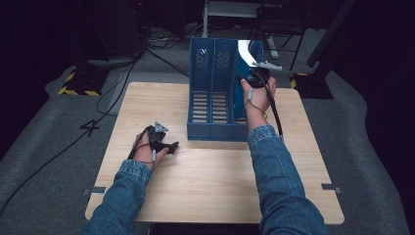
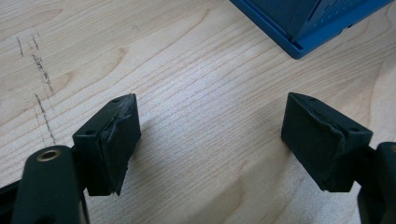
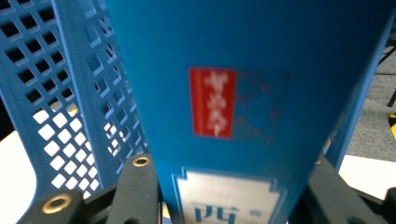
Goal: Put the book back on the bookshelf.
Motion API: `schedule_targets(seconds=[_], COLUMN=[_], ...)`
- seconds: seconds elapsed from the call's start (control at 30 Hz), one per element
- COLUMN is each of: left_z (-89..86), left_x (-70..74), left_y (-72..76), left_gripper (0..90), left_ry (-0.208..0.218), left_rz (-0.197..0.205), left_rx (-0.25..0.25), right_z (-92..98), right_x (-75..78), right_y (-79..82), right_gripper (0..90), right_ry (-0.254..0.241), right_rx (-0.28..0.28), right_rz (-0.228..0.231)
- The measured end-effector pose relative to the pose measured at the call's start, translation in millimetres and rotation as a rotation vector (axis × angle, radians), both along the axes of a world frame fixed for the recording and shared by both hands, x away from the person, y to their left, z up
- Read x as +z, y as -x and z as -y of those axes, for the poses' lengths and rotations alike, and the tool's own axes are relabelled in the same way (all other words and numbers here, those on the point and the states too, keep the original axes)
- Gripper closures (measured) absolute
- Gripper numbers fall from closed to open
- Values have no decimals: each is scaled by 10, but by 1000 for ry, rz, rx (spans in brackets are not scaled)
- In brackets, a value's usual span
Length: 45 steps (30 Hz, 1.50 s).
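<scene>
A blue three-slot file rack [image 1: 215,93] stands on the light wooden table [image 1: 215,181], toward the far edge, its open slots facing the person and its perforated back panels rising behind. The right gripper [image 1: 258,73] is raised at the rack's rightmost slot, held by the right hand [image 1: 257,95] with a denim sleeve [image 1: 279,181] behind it. Its jaws are pinching a blue book [image 3: 243,84] that stands upright in or just above that slot; from the high view the book's top catches the light and shows as a pale glossy surface [image 1: 247,51]. In the right gripper view the book's cover sits between the two black jaws, filling the gap, with a red label bearing white characters [image 3: 212,102] in the middle and a white panel [image 3: 229,200] lower down; the rack's blue lattice wall [image 3: 70,102] stands just to the left of the book.

The left gripper [image 1: 164,142] rests low over the table near the person's left, well apart from the rack's front left corner, held by the left hand [image 1: 147,152]. In the left gripper view its two black padded fingers [image 2: 112,140] are spread wide with bare wood grain between them, holding nothing, and a corner of the rack's base [image 2: 303,28] shows at the top right
</scene>
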<state>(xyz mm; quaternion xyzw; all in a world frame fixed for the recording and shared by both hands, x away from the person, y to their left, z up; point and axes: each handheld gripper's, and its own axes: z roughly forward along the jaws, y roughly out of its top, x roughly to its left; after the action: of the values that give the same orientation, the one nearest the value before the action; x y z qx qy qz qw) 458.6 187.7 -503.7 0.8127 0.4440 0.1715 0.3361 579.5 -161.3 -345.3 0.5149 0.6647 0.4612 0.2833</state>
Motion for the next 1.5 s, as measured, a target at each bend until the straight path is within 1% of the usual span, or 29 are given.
schedule_targets(seconds=[0.13,0.17,0.2,0.23,0.3,0.33,0.37,0.53,0.63,0.67,0.8,0.97,1.0,1.03,1.07,1.13,1.17,1.2,1.23,1.27,1.3,1.33,1.37,1.43,1.47,1.5], left_z=[0,0,1,1,1,0,0,3,6,14,15,8,9,2,-2,-8,-13,-13,-23,-23,-33,-42,-49,-69,-69,-83], left_x=[0,0,-1,-1,-1,-1,-1,1,4,0,1,1,-1,1,2,2,1,1,0,0,2,0,0,-3,-3,0], left_y=[0,0,0,0,0,0,0,8,15,21,35,62,68,70,73,83,88,88,106,106,119,130,145,168,168,180], left_gripper=[202,203,202,202,203,203,202,207,208,208,209,208,208,207,207,206,206,205,204,204,204,204,204,201,200,200], left_ry=[0,0,1,1,1,0,0,-3,-4,1,-2,-1,5,1,4,3,3,3,4,4,4,5,8,8,8,4], left_rz=[0,0,0,0,0,0,0,1,-3,1,2,0,-2,-3,-5,-4,-4,-4,0,0,-6,-2,-5,-2,-2,-4], left_rx=[0,0,1,0,1,0,0,-2,-4,1,-2,-8,-5,-9,-11,-8,-8,-8,-3,-3,-3,-2,3,1,1,1], right_z=[-2,-2,-4,-2,-1,-5,-5,-60,-64,-63,-74,-47,-37,-27,-16,13,24,24,46,46,61,89,99,119,136,136], right_x=[-122,-122,-218,-244,-259,-289,-289,-336,-342,-336,-305,-318,-316,-314,-308,-273,-244,-244,-173,-173,-148,-89,-55,2,29,29], right_y=[-16,-16,-20,-13,-9,1,1,53,44,35,3,13,18,19,24,49,69,69,124,124,152,225,265,333,369,369], right_gripper=[604,604,604,604,603,601,601,600,602,603,602,587,578,563,541,499,475,475,460,460,458,446,444,421,414,414], right_ry=[11,11,15,15,14,14,14,27,27,28,54,51,55,57,51,36,40,40,62,62,80,75,76,68,74,74], right_rx=[-2,-2,-4,-4,-6,-12,-12,-36,-44,-45,-43,-48,-45,-40,-32,-17,-12,-12,-3,-3,0,13,20,35,46,46], right_rz=[-19,-19,-30,-14,-6,7,7,40,46,41,16,24,24,23,18,28,38,38,46,46,54,73,77,76,79,79])
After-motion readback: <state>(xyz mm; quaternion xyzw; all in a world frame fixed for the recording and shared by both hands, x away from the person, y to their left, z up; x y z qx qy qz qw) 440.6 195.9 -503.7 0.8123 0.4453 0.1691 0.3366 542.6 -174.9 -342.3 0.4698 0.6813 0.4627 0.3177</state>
